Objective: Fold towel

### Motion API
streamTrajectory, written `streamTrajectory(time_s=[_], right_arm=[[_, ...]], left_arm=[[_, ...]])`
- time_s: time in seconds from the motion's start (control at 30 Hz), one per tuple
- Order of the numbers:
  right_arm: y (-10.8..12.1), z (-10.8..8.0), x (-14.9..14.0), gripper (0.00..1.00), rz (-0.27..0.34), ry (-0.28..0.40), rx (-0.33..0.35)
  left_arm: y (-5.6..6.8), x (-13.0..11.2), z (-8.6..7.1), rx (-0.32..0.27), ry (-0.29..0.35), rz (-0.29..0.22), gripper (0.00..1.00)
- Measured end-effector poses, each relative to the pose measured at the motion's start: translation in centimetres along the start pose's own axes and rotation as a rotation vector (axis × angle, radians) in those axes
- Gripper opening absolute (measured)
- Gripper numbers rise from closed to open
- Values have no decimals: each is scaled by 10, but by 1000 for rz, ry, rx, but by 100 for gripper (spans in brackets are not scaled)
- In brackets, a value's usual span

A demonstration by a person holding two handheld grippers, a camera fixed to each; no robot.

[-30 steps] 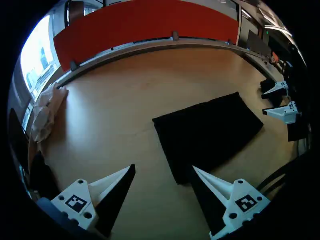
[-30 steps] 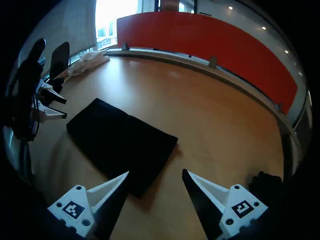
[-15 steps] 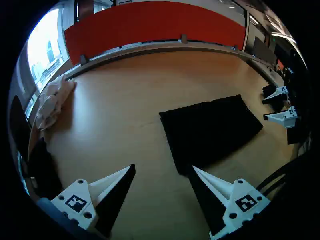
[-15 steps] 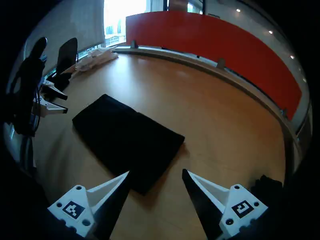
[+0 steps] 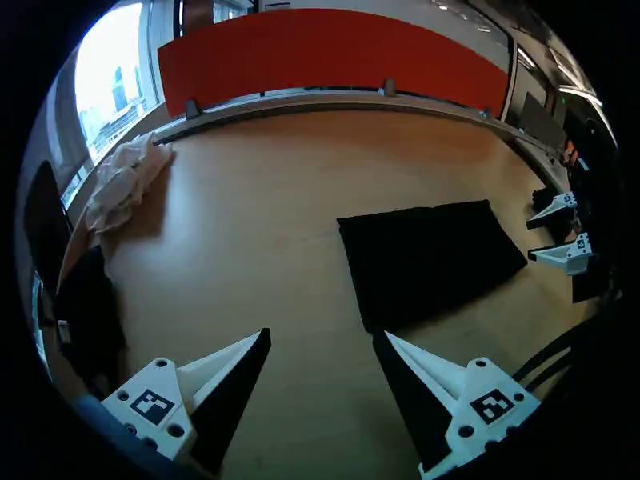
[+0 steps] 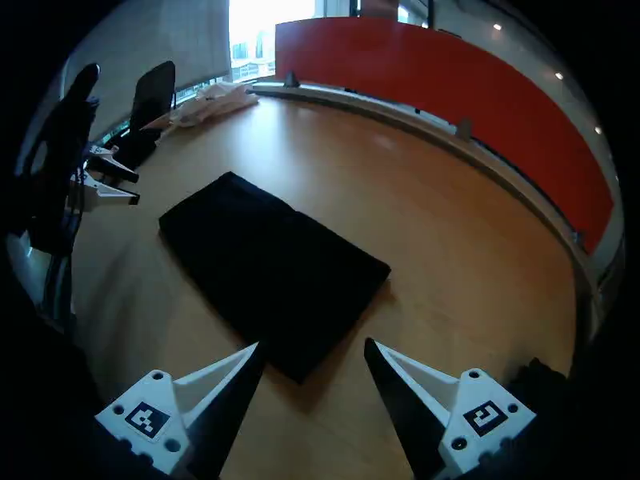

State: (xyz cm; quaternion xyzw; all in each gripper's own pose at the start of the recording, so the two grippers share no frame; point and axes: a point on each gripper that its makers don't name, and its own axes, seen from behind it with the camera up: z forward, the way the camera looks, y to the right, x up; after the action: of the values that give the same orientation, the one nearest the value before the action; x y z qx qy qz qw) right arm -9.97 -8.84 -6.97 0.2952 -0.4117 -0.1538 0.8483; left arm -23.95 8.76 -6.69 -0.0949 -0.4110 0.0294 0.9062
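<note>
A black towel (image 5: 432, 258) lies folded flat in a rectangle on the wooden table (image 5: 264, 208). In the left gripper view my left gripper (image 5: 320, 352) hangs open above the table, near the towel's close left corner, with nothing between its fingers. The right gripper (image 5: 540, 240) shows far off at the towel's right end, also open. In the right gripper view the towel (image 6: 272, 268) stretches away from just ahead of my open right gripper (image 6: 312, 360), and the left gripper (image 6: 120, 184) is seen beyond the towel's far left end.
A crumpled pale cloth (image 5: 124, 180) lies at the table's far left edge, seen too as the pale cloth (image 6: 212, 100) in the right gripper view. A red partition (image 5: 336, 48) runs along the table's back. Dark chairs (image 6: 148, 100) stand at the side. A dark object (image 6: 536, 376) sits near the right edge.
Both grippers have drawn back slightly and turned, so the towel sits a bit farther and more central in each view. The towel itself has not moved. Both stay open.
</note>
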Motion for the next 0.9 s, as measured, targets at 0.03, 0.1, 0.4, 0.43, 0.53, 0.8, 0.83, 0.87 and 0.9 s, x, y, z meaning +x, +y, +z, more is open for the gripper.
streamTrajectory(time_s=[0.03,0.1,0.4,0.43,0.53,0.8,0.83,0.87,0.9], right_arm=[[-1,0,-1,93,-3,-2,3],[-2,1,-2,93,-10,-6,9],[-7,4,-10,91,-51,-24,36],[-8,4,-12,91,-54,-28,39],[-9,5,-15,89,-62,-37,46],[-13,8,-24,75,-78,-62,71],[-13,8,-25,73,-79,-66,74],[-14,9,-25,72,-80,-69,77],[-14,9,-26,70,-81,-72,80]], left_arm=[[-1,-1,-1,1,2,-5,95],[-2,-3,-3,3,7,-15,95],[-5,-6,-10,9,57,-24,95],[-5,-6,-11,9,63,-26,95],[-5,-8,-13,8,81,-32,95],[-3,-15,-21,10,120,-54,95],[-3,-16,-22,11,127,-59,95],[-3,-16,-23,12,133,-64,95],[-3,-17,-24,14,140,-69,95]])
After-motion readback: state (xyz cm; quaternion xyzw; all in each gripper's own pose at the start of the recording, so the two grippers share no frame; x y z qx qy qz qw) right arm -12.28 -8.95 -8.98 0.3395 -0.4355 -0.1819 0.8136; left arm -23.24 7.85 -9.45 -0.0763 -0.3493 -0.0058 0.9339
